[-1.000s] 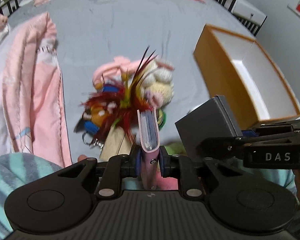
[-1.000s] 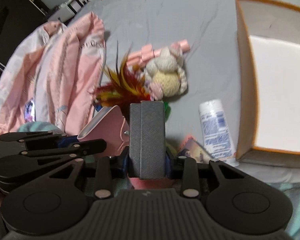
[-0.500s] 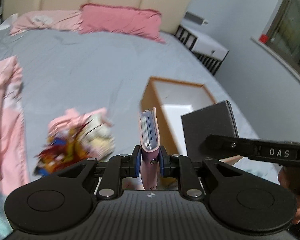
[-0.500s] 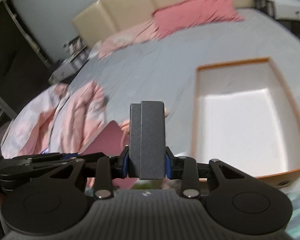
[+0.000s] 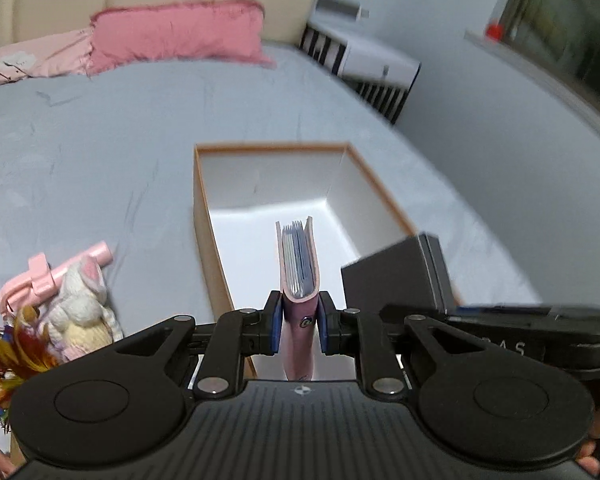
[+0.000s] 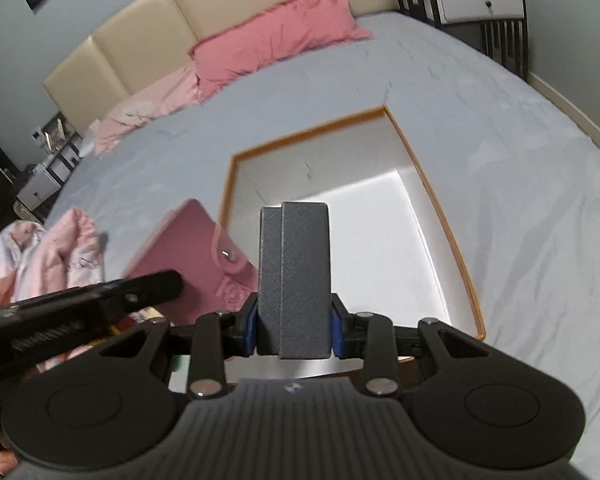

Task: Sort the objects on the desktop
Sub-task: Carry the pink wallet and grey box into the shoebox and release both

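Note:
My left gripper (image 5: 299, 326) is shut on a pink card wallet (image 5: 299, 264), held upright over the near end of the orange box (image 5: 199, 216) with its white inside. My right gripper (image 6: 294, 330) is shut on a grey box (image 6: 294, 272), also above that orange box (image 6: 440, 204). The grey box (image 5: 396, 276) shows to the right in the left wrist view. In the right wrist view the pink wallet (image 6: 196, 248) sits to the left. A pile with a plush toy (image 5: 78, 308), coloured feathers (image 5: 16, 352) and a pink clip (image 5: 60, 272) lies on the bed to the left.
The box rests on a grey bed sheet (image 5: 100, 152). Pink pillows (image 6: 268, 48) and a beige headboard (image 6: 188, 28) are at the far end. Pink clothing (image 6: 48, 256) lies left. A white nightstand (image 5: 376, 64) stands beyond the bed's right side.
Both grippers swung right from above the toy pile to above the orange box, carrying the wallet and the grey box. The pile now sits far left.

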Demonstrator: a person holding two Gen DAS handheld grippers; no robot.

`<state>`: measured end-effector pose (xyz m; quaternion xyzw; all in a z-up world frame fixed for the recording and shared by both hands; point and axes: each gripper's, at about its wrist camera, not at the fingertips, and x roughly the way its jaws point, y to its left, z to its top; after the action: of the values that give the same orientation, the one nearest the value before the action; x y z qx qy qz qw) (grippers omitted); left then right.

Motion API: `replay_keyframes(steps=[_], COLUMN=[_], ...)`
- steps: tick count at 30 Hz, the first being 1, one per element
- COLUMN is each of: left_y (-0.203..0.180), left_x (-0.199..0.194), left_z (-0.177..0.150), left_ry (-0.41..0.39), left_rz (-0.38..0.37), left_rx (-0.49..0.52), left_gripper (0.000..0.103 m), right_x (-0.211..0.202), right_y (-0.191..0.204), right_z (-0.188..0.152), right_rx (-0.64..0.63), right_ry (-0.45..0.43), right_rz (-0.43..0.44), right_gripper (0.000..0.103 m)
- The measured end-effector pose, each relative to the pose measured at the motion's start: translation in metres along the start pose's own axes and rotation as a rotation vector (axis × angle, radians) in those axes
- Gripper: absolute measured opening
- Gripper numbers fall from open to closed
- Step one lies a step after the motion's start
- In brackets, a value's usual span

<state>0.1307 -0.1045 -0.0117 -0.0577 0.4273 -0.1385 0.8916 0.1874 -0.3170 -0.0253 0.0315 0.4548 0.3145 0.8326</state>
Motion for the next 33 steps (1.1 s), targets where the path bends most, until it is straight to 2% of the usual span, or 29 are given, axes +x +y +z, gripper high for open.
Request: replay_keyframes(steps=[7, 13, 16, 33], left_y=[-0.009, -0.013, -0.02, -0.029], left_x=[0.039, 0.043, 0.047, 0.049], left_z=[-0.012, -0.019, -0.021, -0.025], left_ry=[0.127, 0.151, 0.166, 0.199], left_rz=[0.114, 0.157, 0.173, 0.17], left_rx=[0.073, 0.13, 0.17, 0.223], left_gripper=[0.02, 0.019, 0.02, 0.022], right_x=[0.041, 0.058, 0.065, 0.081], right_y=[-0.013, -0.01, -0.013, -0.003], right_z=[-0.003, -0.005, -0.003, -0.004], right_rx=[0.003, -0.015, -0.001, -0.038], right_ry=[0.111, 0.149, 0.172, 0.22], right_rz=[0.001, -0.016, 0.016, 0.042], right_gripper=[0.036, 0.036, 0.036, 0.035])
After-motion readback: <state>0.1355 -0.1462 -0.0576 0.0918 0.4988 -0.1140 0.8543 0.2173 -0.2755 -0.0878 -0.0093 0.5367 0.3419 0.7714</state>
